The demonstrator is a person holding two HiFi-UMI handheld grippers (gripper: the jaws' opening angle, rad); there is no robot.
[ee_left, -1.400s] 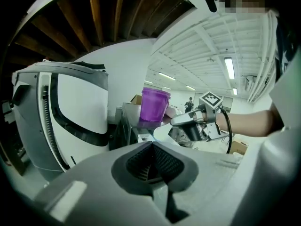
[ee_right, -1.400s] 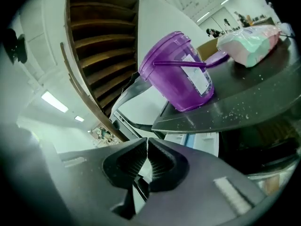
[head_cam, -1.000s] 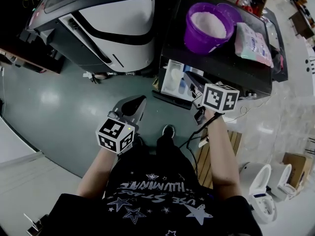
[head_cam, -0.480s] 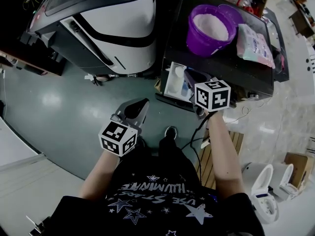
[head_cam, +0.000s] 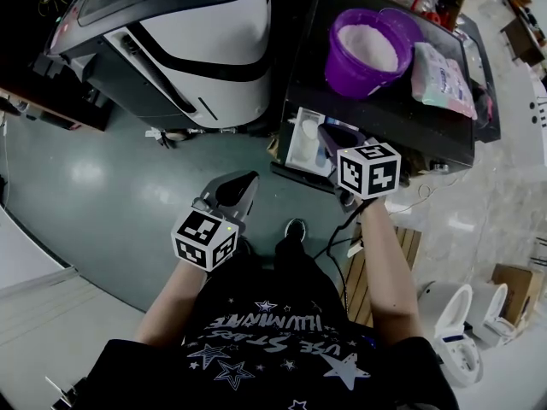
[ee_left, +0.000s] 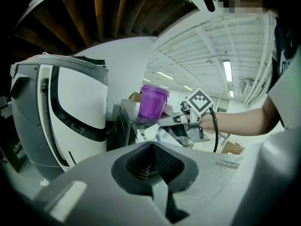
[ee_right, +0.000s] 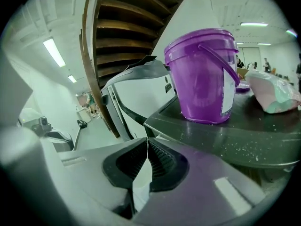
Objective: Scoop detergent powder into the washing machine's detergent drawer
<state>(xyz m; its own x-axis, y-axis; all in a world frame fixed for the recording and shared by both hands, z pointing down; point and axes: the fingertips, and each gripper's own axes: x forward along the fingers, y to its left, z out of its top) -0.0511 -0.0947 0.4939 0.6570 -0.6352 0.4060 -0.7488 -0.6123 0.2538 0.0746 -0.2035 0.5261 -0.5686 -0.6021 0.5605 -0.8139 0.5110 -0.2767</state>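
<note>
- White detergent powder (head_cam: 369, 45) fills the purple plastic bucket (head_cam: 345, 77), which stands on the dark washing machine top (head_cam: 402, 122) behind the open white plastic detergent drawer (head_cam: 301, 143). A little powder seems to lie in the drawer already.
- Right gripper (ee_right: 147, 144) hangs just over the drawer's right side. Its jaws are clenched on what I take for a thin pale scoop handle (ee_right: 140, 185); the bowl is hard to make out.
- For a clean pour, I judge the bowl should sit low over one drawer compartment and tip slowly, so no grains go over the drawer's front edge.
- Left gripper (ee_left: 153, 144) waits in front of the drawer and well to its left, jaws pressed together on nothing.
- Right of the drawer, beside the bucket, lies a pale soft pouch (head_cam: 440, 75). Left of the drawer stands a big white-and-black machine (head_cam: 197, 41).
- Black cable (head_cam: 340, 229) trails in front of the drawer, under the right gripper, and could snag a hasty pull back.
</note>
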